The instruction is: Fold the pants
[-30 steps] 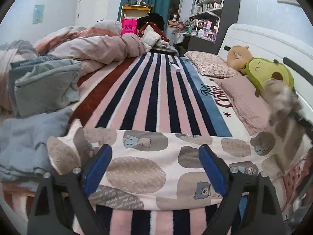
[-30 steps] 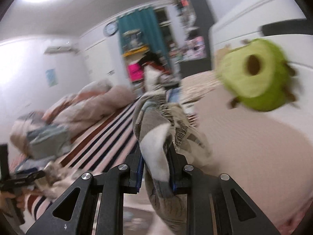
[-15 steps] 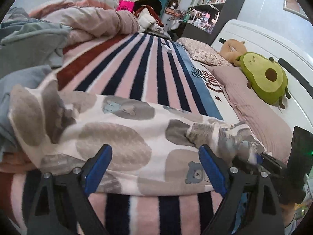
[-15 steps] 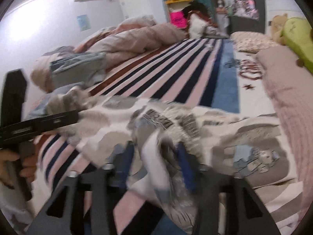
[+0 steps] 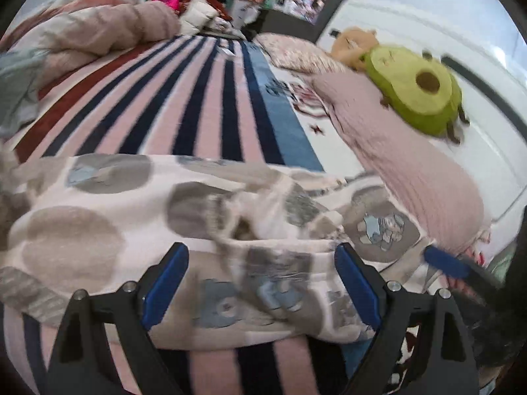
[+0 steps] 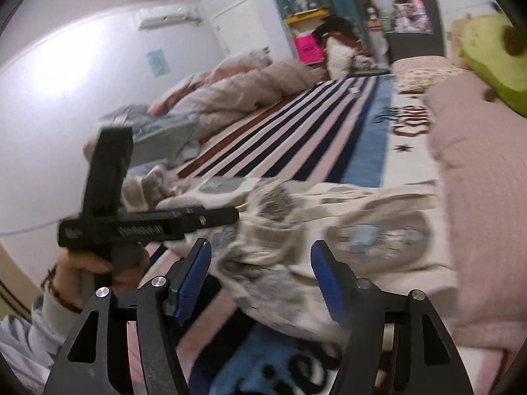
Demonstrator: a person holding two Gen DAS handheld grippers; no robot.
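Our bear-print pants lie flat across the striped blanket so we can fold them. Our right gripper is opening to let go of the bunched end. Our left gripper stays wide apart above them, holding nothing.

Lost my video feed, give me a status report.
Left gripper open above the pants. Right gripper opening, bunched cloth between pads, not pinched. Pants across striped blanket. Nothing blocking.
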